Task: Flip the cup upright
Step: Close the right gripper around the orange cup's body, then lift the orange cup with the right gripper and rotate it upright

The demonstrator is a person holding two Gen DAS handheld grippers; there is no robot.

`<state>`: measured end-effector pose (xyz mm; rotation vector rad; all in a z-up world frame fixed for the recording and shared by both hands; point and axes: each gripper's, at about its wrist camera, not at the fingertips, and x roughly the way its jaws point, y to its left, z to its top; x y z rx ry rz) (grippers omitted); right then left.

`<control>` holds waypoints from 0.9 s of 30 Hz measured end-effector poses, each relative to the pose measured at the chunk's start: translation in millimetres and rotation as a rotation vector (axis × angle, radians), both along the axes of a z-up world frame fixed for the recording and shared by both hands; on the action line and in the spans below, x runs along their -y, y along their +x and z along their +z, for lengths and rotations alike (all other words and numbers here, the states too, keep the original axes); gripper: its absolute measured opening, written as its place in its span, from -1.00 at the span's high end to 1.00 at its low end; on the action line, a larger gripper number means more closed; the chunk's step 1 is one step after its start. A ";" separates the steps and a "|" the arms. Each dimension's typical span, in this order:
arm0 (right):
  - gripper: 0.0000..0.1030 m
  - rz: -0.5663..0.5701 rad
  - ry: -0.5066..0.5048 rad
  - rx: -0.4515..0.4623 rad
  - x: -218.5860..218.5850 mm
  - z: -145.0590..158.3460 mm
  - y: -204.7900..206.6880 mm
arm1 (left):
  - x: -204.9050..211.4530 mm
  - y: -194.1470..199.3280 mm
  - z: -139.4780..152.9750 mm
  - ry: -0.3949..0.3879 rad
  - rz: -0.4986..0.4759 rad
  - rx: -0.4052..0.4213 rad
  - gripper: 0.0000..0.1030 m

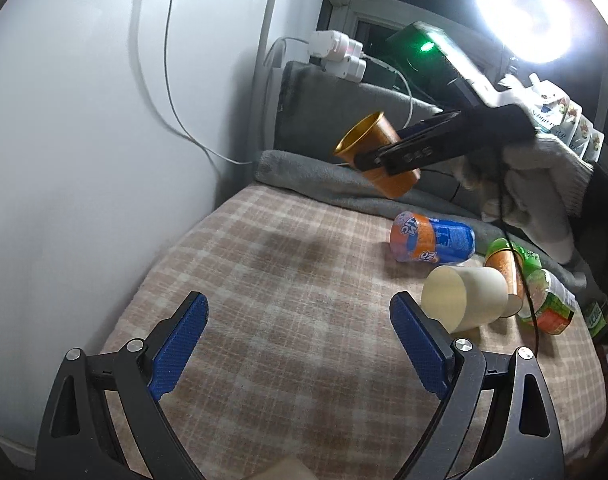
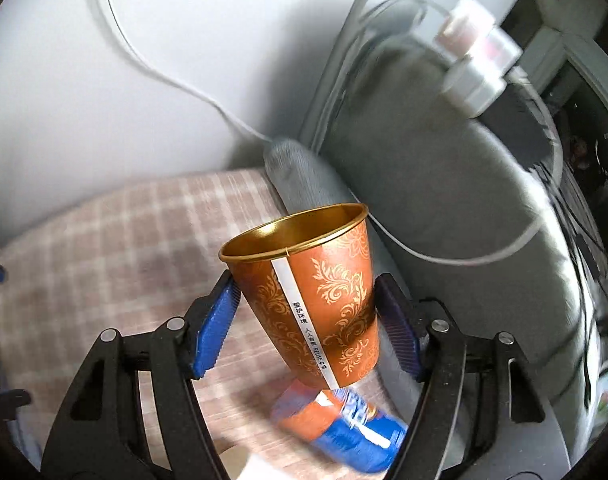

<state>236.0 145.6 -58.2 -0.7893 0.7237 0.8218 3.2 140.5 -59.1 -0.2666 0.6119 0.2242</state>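
The right tongs point(image 2: 306, 330) carry the orange cup point(image 2: 318, 300) clear of the checked bed cover point(image 2: 115, 248), clamped by its side walls between both blue pads, probably so its gold mouth can be turned upward; it sits tilted, mouth up and slightly away from the tongs. The left tongs point(image 1: 297, 344) gape wide and empty, touching nothing, with a cream cup point(image 1: 464, 296) on its side just beyond their right pad.

A glaring ring light point(image 1: 522, 8) blows out one corner; the right wrist view is motion-blurred, edges bowed.
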 end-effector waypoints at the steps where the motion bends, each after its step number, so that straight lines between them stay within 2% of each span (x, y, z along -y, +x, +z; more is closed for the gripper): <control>1: -0.40 -0.006 0.022 -0.004 7.6 7.4 -6.9 | 1.8 -1.7 1.5 0.002 -0.003 0.003 -0.79; 3: -0.40 -0.030 0.063 -0.015 23.4 20.6 -20.8 | 5.3 -6.2 4.4 0.003 -0.012 0.011 -0.78; 4: -0.40 -0.038 0.082 -0.025 42.3 42.2 -27.1 | 7.8 -8.5 6.3 0.005 -0.018 0.015 -0.78; 8: -0.40 -0.102 0.182 -0.062 77.1 59.4 -50.3 | 21.1 -19.4 15.8 0.023 -0.046 0.038 -0.78; 11: -0.40 -0.171 0.263 -0.125 123.0 79.6 -70.8 | 33.7 -26.6 21.8 0.036 -0.075 0.054 -0.78; 15: -0.40 -0.258 0.345 -0.195 182.3 91.1 -101.8 | 51.4 -31.3 26.5 0.036 -0.111 0.065 -0.78; 17: -0.40 -0.315 0.406 -0.274 218.9 90.1 -114.4 | 60.0 -31.3 27.3 0.034 -0.130 0.067 -0.78; 21: -0.40 -0.406 0.465 -0.381 263.5 59.8 -131.7 | 80.8 -27.6 24.1 0.016 -0.196 0.048 -0.78; 27: -0.40 -0.557 0.562 -0.573 318.5 13.2 -142.3 | 100.1 -12.7 9.8 -0.091 -0.298 -0.035 -0.78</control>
